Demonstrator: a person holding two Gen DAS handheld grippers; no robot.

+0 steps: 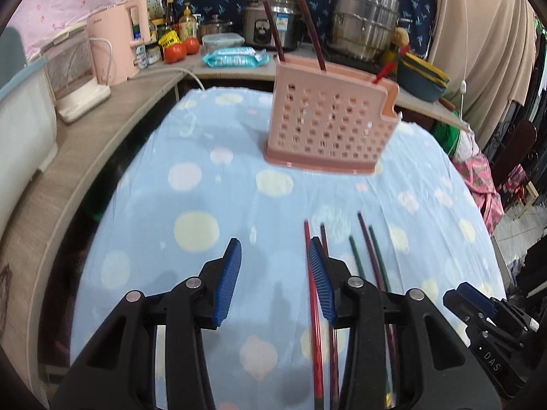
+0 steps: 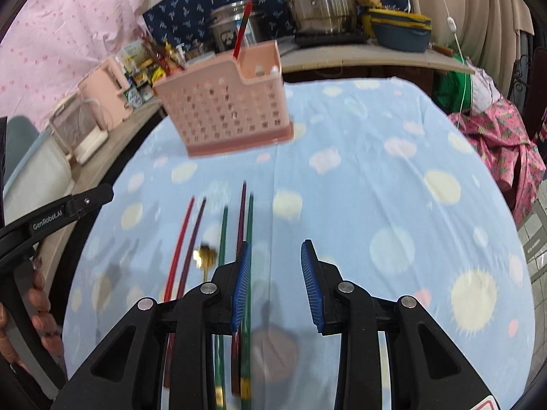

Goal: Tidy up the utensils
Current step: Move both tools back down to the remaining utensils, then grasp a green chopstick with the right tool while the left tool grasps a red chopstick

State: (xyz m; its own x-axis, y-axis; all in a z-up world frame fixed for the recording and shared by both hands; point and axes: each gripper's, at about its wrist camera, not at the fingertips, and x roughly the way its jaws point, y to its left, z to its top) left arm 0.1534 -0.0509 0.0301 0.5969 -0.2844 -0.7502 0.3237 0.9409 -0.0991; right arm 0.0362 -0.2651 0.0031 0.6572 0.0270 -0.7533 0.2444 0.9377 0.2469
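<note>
Both the left gripper (image 1: 275, 278) and right gripper (image 2: 277, 285), jaws spread and empty, hover over the chopsticks (image 2: 224, 239) lying short of the pink utensil holder (image 2: 224, 116); next comes pinching one.

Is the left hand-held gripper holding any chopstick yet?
Apart. The left wrist view shows the left hand-held gripper open with only blue cloth between its pads; the red chopstick lies beside the right pad, ungripped.

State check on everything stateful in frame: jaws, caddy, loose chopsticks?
left gripper: jaws open, nothing between them
right gripper: jaws open, nothing between them
pink caddy: upright on the cloth, a few chopsticks standing in it
loose chopsticks: five lying flat on the cloth, roughly parallel
gold spoon: lying among the chopsticks, blurred
</note>
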